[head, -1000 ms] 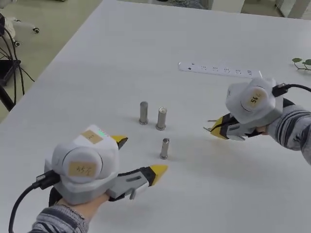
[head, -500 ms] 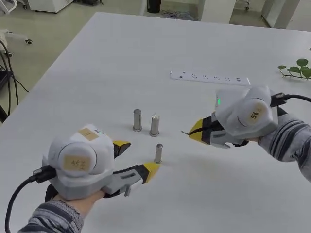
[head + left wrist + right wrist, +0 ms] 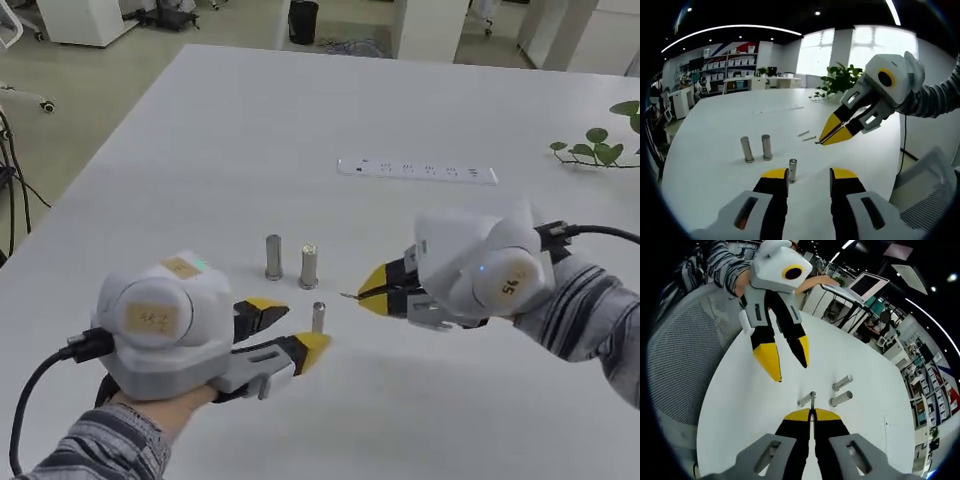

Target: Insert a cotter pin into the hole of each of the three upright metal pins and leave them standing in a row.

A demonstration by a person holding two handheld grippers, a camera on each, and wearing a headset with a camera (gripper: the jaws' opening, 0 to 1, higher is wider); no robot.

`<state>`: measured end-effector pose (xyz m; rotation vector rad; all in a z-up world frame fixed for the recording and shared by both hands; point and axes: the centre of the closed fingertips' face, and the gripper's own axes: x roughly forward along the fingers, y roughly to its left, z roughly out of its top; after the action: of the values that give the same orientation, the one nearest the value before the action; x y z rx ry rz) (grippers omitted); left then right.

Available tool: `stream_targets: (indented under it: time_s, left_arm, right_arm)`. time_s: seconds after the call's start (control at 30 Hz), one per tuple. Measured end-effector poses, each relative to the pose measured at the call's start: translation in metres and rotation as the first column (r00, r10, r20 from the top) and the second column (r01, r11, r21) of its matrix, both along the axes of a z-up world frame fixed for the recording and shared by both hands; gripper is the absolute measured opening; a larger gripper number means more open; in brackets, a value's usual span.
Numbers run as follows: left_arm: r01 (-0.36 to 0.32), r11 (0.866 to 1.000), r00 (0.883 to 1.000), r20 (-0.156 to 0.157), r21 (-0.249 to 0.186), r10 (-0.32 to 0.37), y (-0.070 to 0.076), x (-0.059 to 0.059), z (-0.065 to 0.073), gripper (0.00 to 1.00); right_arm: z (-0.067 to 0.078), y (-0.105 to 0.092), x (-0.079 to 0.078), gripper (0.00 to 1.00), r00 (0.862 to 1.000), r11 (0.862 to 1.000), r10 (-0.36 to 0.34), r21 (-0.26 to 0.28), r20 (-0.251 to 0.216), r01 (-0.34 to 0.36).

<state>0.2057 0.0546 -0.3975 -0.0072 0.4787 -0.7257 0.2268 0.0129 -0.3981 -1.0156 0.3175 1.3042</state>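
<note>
Three upright metal pins stand on the white table: two side by side (image 3: 273, 257) (image 3: 309, 266) and a shorter nearest pin (image 3: 318, 317). My left gripper (image 3: 290, 325) is open, its yellow tips flanking the nearest pin (image 3: 792, 170) from the near side without touching it. My right gripper (image 3: 372, 291) is shut on a thin cotter pin (image 3: 812, 401) that sticks out past its tips. The cotter pin's end (image 3: 346, 296) hovers just right of the nearest pin's top (image 3: 804, 400). In the left gripper view, two spare cotter pins (image 3: 806, 136) lie on the table beyond.
A white power strip (image 3: 415, 170) lies across the table farther back. A green plant sprig (image 3: 595, 150) sits at the right edge. Bare tabletop (image 3: 200, 150) surrounds the pins. A cable trails from each gripper.
My right gripper has moved left and nearer with the cotter pin, closing on the nearest pin. The left gripper has crept up to that pin. The head camera has tilted up.
</note>
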Motion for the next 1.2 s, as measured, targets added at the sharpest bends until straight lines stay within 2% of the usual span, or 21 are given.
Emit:
stream_targets:
  time_s: [0.1,0.23,0.33,0.5,0.73,0.93,1.2]
  left_arm:
    - [-0.005,0.999,1.000,-0.017,-0.038,0.004,-0.003,-0.002,0.003,0.27]
    - [-0.010,0.998,1.000,-0.026,-0.066,0.008,-0.004,-0.004,0.005,0.23]
    - [-0.024,0.993,0.998,-0.053,-0.112,0.018,-0.007,-0.005,0.006,0.20]
    - [-0.041,0.981,0.995,-0.095,-0.191,0.023,-0.012,-0.008,0.009,0.15]
    - [-0.052,0.967,0.991,-0.132,-0.250,0.019,-0.017,-0.011,0.010,0.11]
    - [-0.052,0.959,0.989,-0.150,-0.278,0.010,-0.022,-0.015,0.011,0.02]
    - [-0.038,0.959,0.990,-0.144,-0.282,-0.003,-0.025,-0.017,0.011,0.00]
  right_arm:
    - [0.001,0.002,-0.005,0.00,1.000,1.000,0.005,0.008,0.007,-0.006]
    - [0.003,0.004,-0.011,0.00,1.000,1.000,0.016,0.019,0.019,-0.016]
    - [0.002,0.005,-0.016,0.00,0.999,0.999,0.025,0.024,0.019,-0.026]
    - [0.003,0.008,-0.024,0.00,0.999,0.999,0.039,0.032,0.025,-0.039]
    - [0.002,0.012,-0.035,0.00,0.998,0.998,0.058,0.037,0.032,-0.059]
    - [0.002,0.014,-0.041,0.00,0.997,0.997,0.067,0.044,0.029,-0.068]
    - [0.003,0.014,-0.042,0.00,0.997,0.997,0.066,0.045,0.031,-0.067]
